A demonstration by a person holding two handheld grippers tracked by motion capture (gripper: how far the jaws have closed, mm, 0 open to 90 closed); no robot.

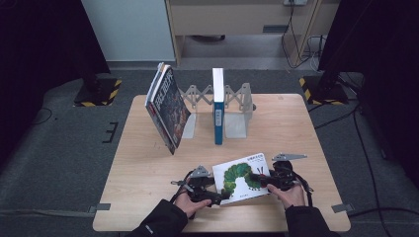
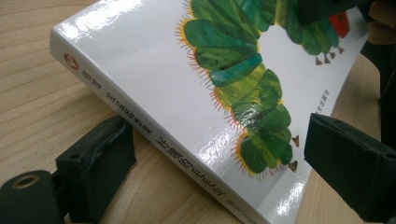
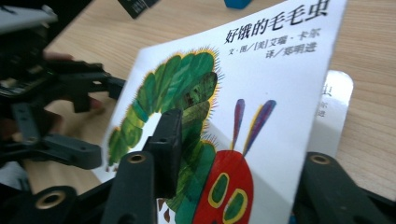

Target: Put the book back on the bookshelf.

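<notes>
while the book (image 1: 241, 181) lies near on the bench (image 1: 148, 163), right tool (image 1: 267, 179) pinches its cover and left tool (image 1: 211, 195) sits spread round the spine. lifting step, i'd guess; next needs the left closing.

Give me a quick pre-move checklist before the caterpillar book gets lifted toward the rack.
1. Left gripper fingers astride the picture book spine edge: ok.
2. Left grip closed on it: not ok, gaps show.
3. Right gripper on the cover edge: ok, cover raised off the page beneath.
4. Right grip firm: cannot tell.
5. Free slot in the rack beside the blue book: ok.
6. Leaning book stable: cannot tell.
</notes>
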